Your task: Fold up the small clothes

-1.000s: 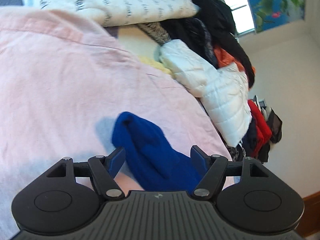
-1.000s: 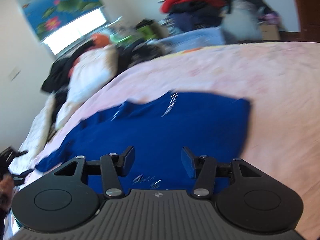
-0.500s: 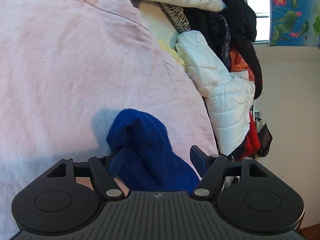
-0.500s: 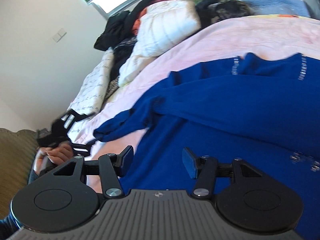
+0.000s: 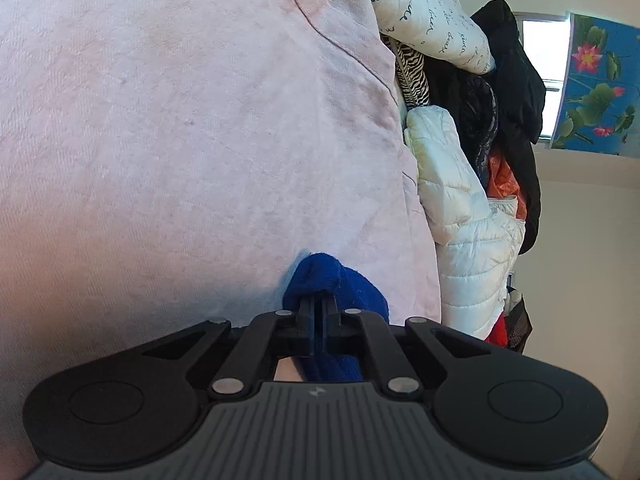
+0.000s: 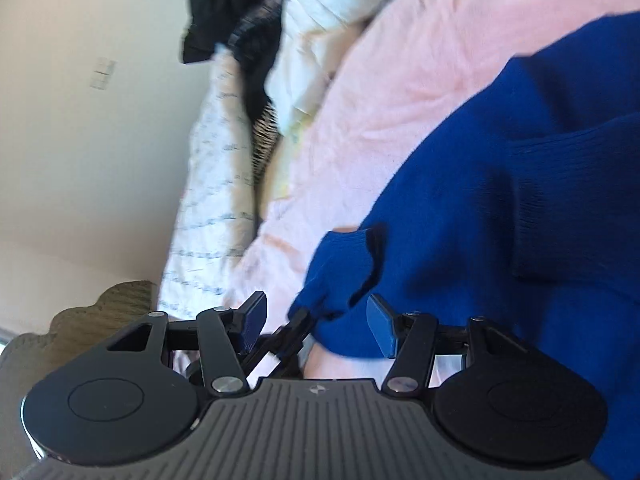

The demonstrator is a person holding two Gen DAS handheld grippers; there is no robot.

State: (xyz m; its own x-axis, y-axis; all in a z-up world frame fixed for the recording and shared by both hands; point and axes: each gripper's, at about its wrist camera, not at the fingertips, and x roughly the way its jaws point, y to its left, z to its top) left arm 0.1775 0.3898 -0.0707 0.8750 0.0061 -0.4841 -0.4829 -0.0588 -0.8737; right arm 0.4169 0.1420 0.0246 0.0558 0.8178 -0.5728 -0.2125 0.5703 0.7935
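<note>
A blue knit sweater [image 6: 500, 184] lies spread on the pink bedsheet [image 6: 400, 80]. My left gripper [image 5: 318, 306] is shut on the end of its sleeve [image 5: 336, 280], low over the sheet, with blue knit bunched around the closed fingertips. In the right wrist view the same sleeve cuff [image 6: 340, 264] hangs from the left gripper's black fingers [image 6: 298, 326]. My right gripper [image 6: 316, 314] stands open just behind that cuff. Its blue pads [image 6: 380, 320] are clear of the cloth on both sides.
Along the far side of the bed lies a heap of clothes: a white quilted jacket [image 5: 460, 208], black garments [image 5: 516, 92] and white bedding with script print [image 5: 424, 12]. A window with a flowered blind [image 5: 596, 88] is behind. A bare wall [image 6: 80, 140] stands beyond the bed.
The left jaws have closed on the sleeve end and the gripper has sunk toward the sheet. The right gripper has swung across the sweater's body to the sleeve cuff, still open.
</note>
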